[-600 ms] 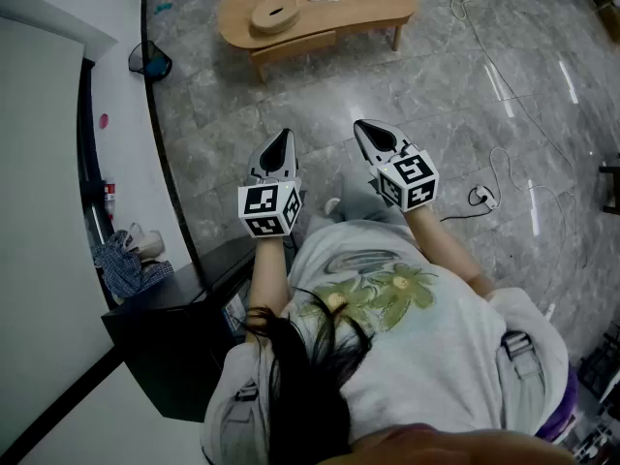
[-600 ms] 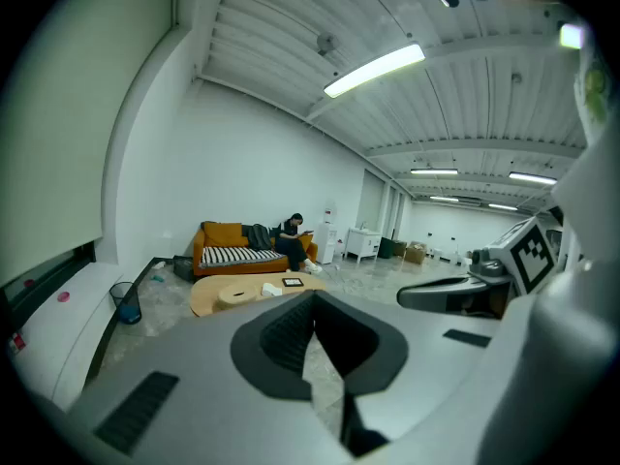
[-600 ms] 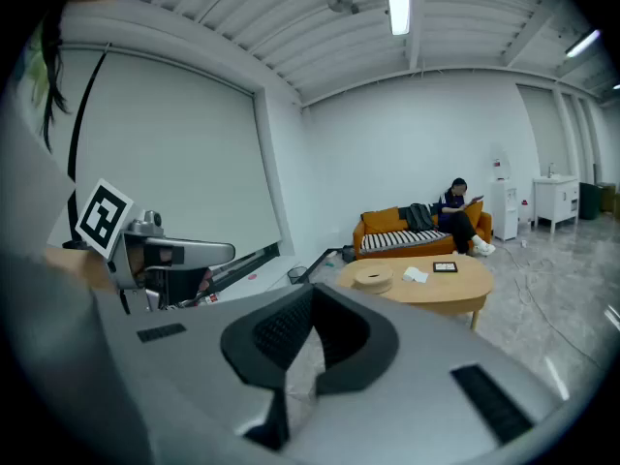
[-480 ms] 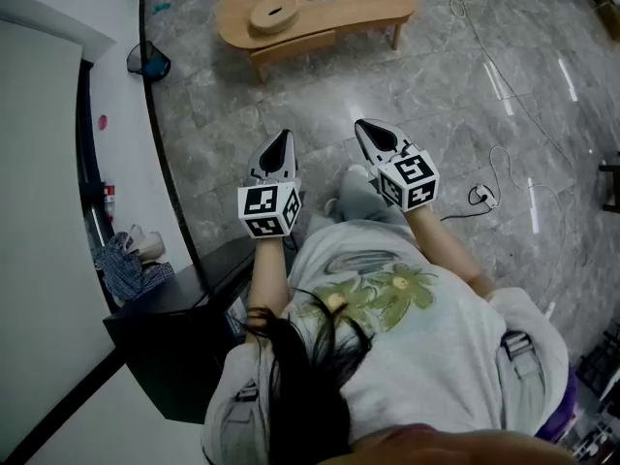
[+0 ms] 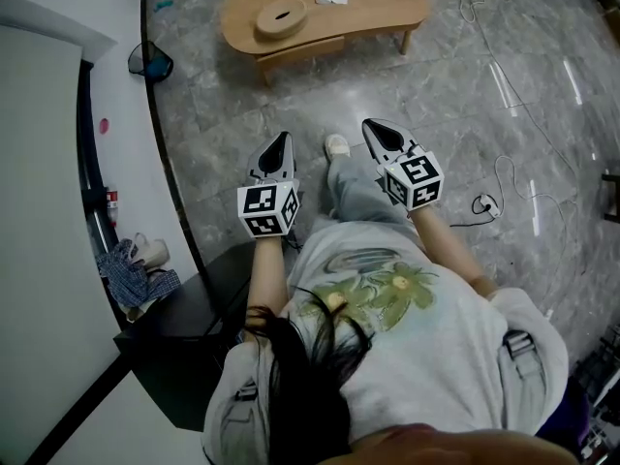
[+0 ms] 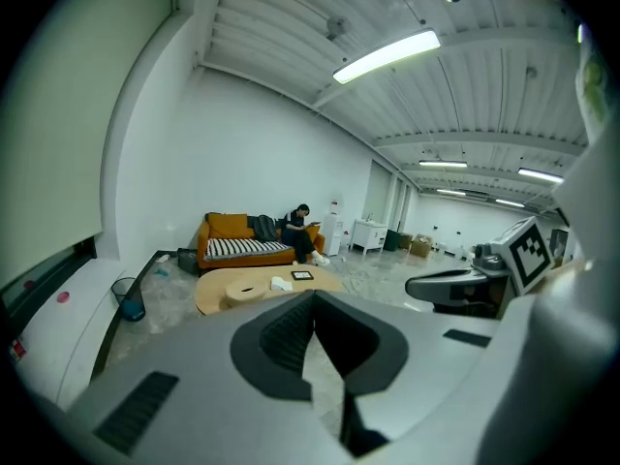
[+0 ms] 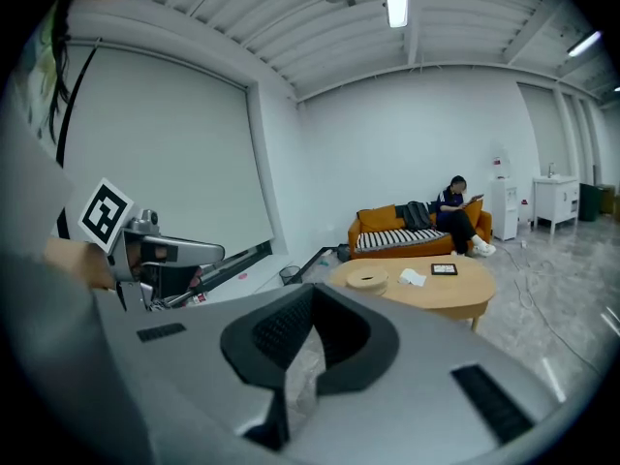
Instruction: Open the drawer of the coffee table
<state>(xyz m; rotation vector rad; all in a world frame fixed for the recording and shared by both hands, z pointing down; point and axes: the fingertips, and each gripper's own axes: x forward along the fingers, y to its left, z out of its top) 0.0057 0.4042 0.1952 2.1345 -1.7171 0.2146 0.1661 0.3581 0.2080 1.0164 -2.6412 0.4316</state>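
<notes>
A: Hand-held gripper status?
B: On the left hand-held gripper [image 5: 279, 143] the jaws are together with nothing between them. The right hand-held gripper [image 5: 378, 132] is the same, closed and empty. Both are held side by side in front of the person's chest.
A: Drawer?
B: The drawer [image 5: 300, 48] sits under the near edge of the oval wooden bench [image 5: 387, 8] and looks shut. The bench is well apart from both grippers, with grey stone floor [image 5: 291, 95] between.
</notes>
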